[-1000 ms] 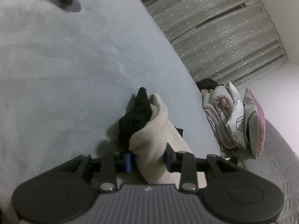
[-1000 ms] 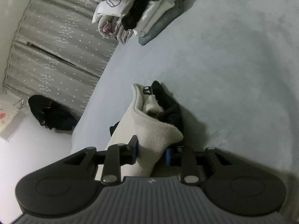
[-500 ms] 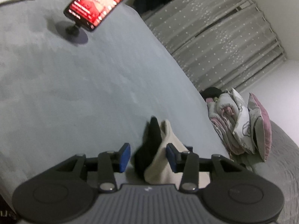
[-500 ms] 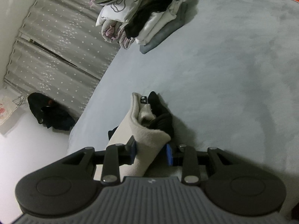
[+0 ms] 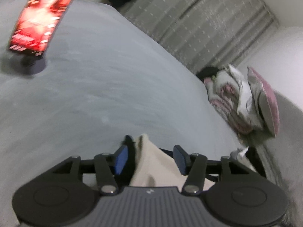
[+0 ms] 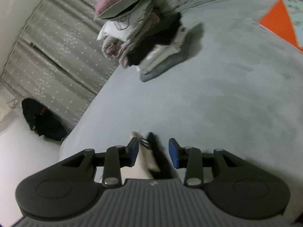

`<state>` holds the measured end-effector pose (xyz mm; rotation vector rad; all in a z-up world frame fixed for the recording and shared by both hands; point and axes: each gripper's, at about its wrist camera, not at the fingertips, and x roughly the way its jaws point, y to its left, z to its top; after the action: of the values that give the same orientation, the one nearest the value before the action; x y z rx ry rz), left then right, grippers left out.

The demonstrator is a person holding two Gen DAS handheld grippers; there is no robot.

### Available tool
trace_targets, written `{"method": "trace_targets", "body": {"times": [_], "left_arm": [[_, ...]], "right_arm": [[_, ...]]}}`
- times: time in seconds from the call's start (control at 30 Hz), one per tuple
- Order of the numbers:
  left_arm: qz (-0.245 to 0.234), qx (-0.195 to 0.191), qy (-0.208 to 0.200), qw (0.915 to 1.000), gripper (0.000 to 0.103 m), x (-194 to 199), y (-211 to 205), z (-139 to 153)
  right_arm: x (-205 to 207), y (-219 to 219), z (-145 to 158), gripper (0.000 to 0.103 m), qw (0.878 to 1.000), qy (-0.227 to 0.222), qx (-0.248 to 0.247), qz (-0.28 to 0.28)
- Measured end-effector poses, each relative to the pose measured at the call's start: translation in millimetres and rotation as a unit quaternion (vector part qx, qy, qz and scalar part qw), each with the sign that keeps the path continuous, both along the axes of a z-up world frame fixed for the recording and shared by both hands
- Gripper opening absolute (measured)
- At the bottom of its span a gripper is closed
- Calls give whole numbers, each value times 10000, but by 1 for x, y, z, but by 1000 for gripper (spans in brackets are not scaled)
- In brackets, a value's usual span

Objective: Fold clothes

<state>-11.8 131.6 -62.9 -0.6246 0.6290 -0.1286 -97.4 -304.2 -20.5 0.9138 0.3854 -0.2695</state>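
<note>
A cream and black garment (image 5: 149, 170), bunched into a narrow fold, lies on the grey bed cover (image 5: 106, 98). It sits between the blue pads of my left gripper (image 5: 150, 158), whose jaws are opening and stand apart from the cloth on the right side. In the right wrist view the same garment (image 6: 146, 160) lies between the pads of my right gripper (image 6: 154, 155). Those jaws are opening too, with a gap beside the black part. Most of the garment is hidden under the gripper bodies.
A phone (image 5: 37, 15) with a red screen stands on a small base at the far left. A stack of folded clothes (image 6: 162, 56) and pillows (image 5: 246, 98) sit near the bed's far edge. Curtains (image 6: 56, 53) and a dark bag (image 6: 43, 123) lie beyond.
Both grippers have widened and let go of the garment. Each has drawn up and back, so the cloth now shows lower and smaller between the pads.
</note>
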Motion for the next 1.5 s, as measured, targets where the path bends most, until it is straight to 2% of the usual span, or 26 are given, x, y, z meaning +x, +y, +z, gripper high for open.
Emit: {"method": "trace_targets", "body": {"times": [0.13, 0.2, 0.37, 0.43, 0.5, 0.53, 0.57, 0.6, 0.67, 0.87, 1.0, 1.07, 1.17, 1.2, 1.27, 1.37, 1.4, 1.43, 1.47, 1.5], "left_arm": [[-292, 371, 72, 9989, 59, 29, -10, -4], [-284, 441, 75, 9986, 59, 38, -9, -11], [-228, 201, -7, 9995, 55, 48, 0, -33], [-290, 171, -93, 9994, 42, 49, 0, -37], [-373, 297, -194, 9987, 10, 47, 0, -41], [-404, 370, -259, 9982, 9, 46, -1, -42], [-394, 407, -366, 9977, 8, 43, 0, -43], [-370, 432, -486, 9972, 8, 40, 1, -43], [-324, 566, -828, 9944, 7, 30, 0, -40], [-135, 907, -1552, 9836, 7, 13, -3, -28], [-85, 988, -1440, 9846, 7, 23, -5, -29], [-91, 1120, -1081, 9878, 7, 34, -8, -35], [-93, 1133, -510, 9922, 7, 50, -7, -45], [-93, 1152, -452, 9923, 8, 51, -8, -45], [-97, 1216, -408, 9917, 9, 52, -9, -43], [-78, 1403, -402, 9893, 13, 51, -14, -39], [-17, 1450, -416, 9886, 20, 49, -15, -36], [57, 1499, -435, 9877, 25, 46, -15, -33], [165, 1551, -465, 9867, 39, 43, -17, -30], [285, 1595, -523, 9854, 47, 38, -17, -26]], "right_arm": [[34, 9, 7, 43, 9977, 228, -431, 474], [53, 14, 6, 43, 9935, 399, -725, 777], [80, 25, -16, 43, 9788, 528, -1566, 1209], [85, 26, -24, 43, 9756, 406, -1760, 1247], [90, 27, -32, 43, 9730, 291, -1905, 1271], [91, 29, -37, 39, 9717, 268, -1967, 1278], [92, 30, -41, 22, 9703, 250, -2032, 1286], [93, 31, -44, 17, 9689, 273, -2102, 1276], [88, 36, -44, 16, 9670, 179, -2249, 1184], [73, 44, -29, 14, 9602, -487, -2622, 831], [80, 46, -26, 13, 9550, -576, -2815, 732], [92, 43, -29, 13, 9557, -338, -2815, 788], [115, 38, -42, 13, 9583, 385, -2675, 925], [121, 36, -46, 13, 9589, 593, -2599, 968], [126, 34, -46, 13, 9591, 703, -2564, 971], [128, 40, -44, 14, 9531, 812, -2750, 966], [127, 42, -43, 15, 9518, 814, -2797, 956], [125, 43, -42, 22, 9506, 812, -2841, 946], [124, 45, -40, 31, 9496, 793, -2894, 909], [122, 46, -38, 34, 9485, 771, -2948, 869]]}}
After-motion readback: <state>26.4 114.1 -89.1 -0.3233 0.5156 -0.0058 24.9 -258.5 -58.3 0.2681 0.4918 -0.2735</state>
